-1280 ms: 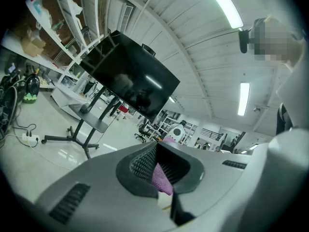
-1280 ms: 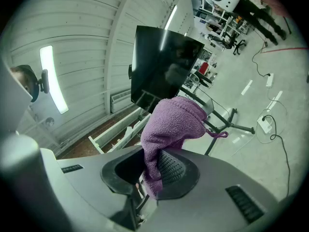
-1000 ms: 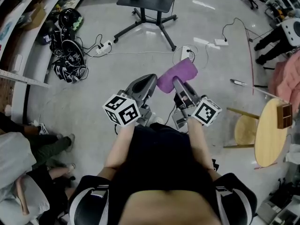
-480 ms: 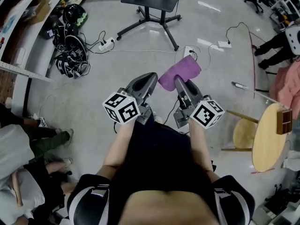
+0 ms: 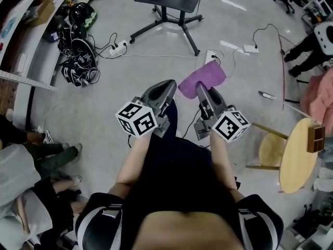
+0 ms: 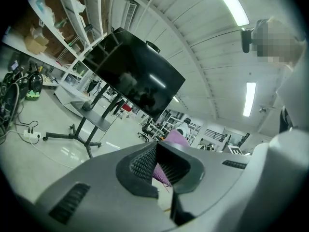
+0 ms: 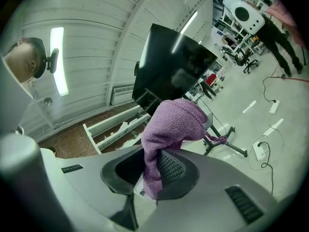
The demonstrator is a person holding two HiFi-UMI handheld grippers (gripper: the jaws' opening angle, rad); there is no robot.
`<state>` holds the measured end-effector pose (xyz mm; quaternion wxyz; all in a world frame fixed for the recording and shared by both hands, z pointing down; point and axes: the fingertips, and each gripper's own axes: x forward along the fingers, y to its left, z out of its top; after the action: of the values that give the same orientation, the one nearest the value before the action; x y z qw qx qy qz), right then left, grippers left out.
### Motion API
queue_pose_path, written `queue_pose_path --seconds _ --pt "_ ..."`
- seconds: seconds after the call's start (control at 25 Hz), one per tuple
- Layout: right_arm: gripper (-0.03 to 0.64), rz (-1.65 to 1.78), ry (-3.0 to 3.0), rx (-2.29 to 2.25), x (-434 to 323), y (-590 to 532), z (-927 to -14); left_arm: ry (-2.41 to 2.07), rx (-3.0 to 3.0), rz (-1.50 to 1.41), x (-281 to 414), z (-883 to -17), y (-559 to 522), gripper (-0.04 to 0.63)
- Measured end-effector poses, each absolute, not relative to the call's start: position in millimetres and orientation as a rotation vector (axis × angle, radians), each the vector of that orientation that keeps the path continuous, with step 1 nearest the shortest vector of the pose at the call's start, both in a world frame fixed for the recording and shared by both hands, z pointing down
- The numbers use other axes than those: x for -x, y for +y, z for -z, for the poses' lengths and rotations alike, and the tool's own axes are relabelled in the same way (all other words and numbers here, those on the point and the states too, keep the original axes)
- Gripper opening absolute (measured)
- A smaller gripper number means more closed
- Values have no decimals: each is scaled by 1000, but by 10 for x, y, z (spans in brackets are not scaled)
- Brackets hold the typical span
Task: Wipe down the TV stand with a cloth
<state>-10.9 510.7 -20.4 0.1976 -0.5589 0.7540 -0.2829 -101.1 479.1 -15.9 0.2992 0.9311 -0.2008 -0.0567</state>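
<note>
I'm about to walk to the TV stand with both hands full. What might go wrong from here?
Tripping: white cables and a power strip lie across the floor between the person and the TV stand. Slipping: the right gripper pinches only part of the purple cloth; most of it bunches outside the jaws, so hard wiping might pull it free.

From the head view, the top edge at twelve o'clock cuts off the TV stand (image 5: 165,1) just above its shelf. The cloth (image 5: 202,79) covers the tips of my right gripper (image 5: 200,90). At eight o'clock, people (image 5: 31,160) run off the left edge. I cannot make out the dark heap (image 5: 75,46) at ten o'clock.
</note>
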Motion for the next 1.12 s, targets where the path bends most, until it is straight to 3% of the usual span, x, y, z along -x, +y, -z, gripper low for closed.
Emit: queue_pose_path --seconds 1.12 --pt "81 798 2023 1717 -909 2542 279 -387 -2476 52 -20 194 2130 5"
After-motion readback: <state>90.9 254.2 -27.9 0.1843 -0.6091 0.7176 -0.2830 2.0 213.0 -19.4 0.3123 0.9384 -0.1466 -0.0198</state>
